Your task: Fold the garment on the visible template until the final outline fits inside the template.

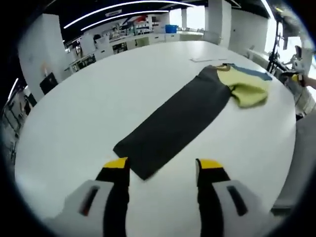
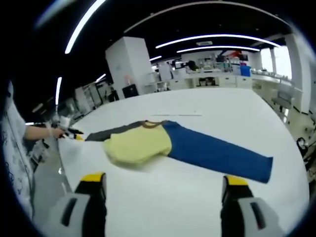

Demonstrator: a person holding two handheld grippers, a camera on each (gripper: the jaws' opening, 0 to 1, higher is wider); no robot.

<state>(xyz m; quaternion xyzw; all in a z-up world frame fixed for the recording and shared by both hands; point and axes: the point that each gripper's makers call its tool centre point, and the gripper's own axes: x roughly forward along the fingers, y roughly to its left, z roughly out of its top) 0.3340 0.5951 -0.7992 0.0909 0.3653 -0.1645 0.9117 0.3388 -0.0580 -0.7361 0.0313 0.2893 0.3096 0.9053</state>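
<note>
Your left gripper (image 1: 163, 170) hovers with its jaws spread wide and holding nothing, just above the near end of the garment's dark grey panel (image 1: 173, 126). That panel runs away across the white table (image 1: 89, 108) to the folded yellow sleeve (image 1: 245, 88). Your right gripper (image 2: 165, 185) is likewise spread and empty over bare table; beyond it the garment (image 2: 163, 143) lies flat, yellow part near, blue panel (image 2: 217, 155) stretching right. Farther left, a hand (image 2: 52, 132) reaches in
</note>
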